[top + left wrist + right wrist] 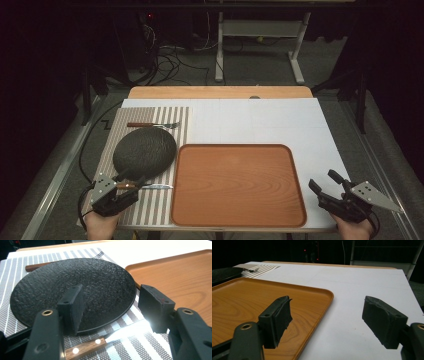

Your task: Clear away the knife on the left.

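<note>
The wooden tray sits at the near middle of the white table, and everything else is placed from it. Just to its left lies a striped placemat, and on that mat rests a dark, rough-textured plate, its right edge close to the tray's left rim, touching or nearly so. Beyond the plate, further from the person than the tray's far-left corner, a fork with a wooden handle lies across the mat. On the near side of the plate, still left of the tray, a knife with a wooden handle lies flat on the mat, its blade pointing toward the tray. The left gripper hovers over this knife at the plate's near edge; in the left gripper view its jaws stand wide apart with nothing pressed between them, one pad over the plate's rim and the knife handle showing just below (the blade glares white in the light). The right gripper is off the tray's near-right corner, above bare table, its jaws also spread apart and empty, pointed toward the tray's right rim.
</note>
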